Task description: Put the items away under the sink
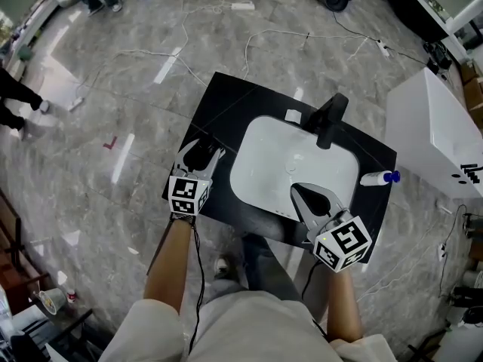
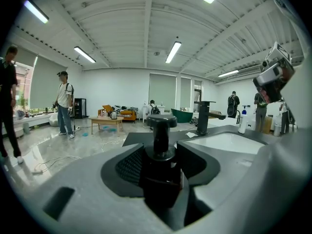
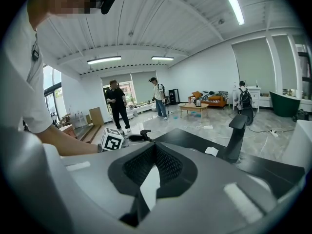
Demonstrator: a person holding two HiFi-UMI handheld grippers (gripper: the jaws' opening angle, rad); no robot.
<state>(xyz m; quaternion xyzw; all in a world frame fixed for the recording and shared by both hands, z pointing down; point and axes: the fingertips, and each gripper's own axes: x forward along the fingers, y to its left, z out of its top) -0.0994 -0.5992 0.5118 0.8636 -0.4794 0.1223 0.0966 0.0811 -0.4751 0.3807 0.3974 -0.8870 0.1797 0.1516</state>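
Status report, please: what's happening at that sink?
Left gripper shut on black pump bottle. Right gripper shut, empty, by the sink. White bottle lies on the counter, not yet stowed. Nothing in the way.

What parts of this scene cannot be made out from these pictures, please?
- Space under the sink: head view, covered by the black countertop; no view shows it.
- Black pump bottle body: left gripper view, hidden inside the left gripper.
- White bottle label: head view, too small.
- White scrap beside the faucet: head view, too small to identify.
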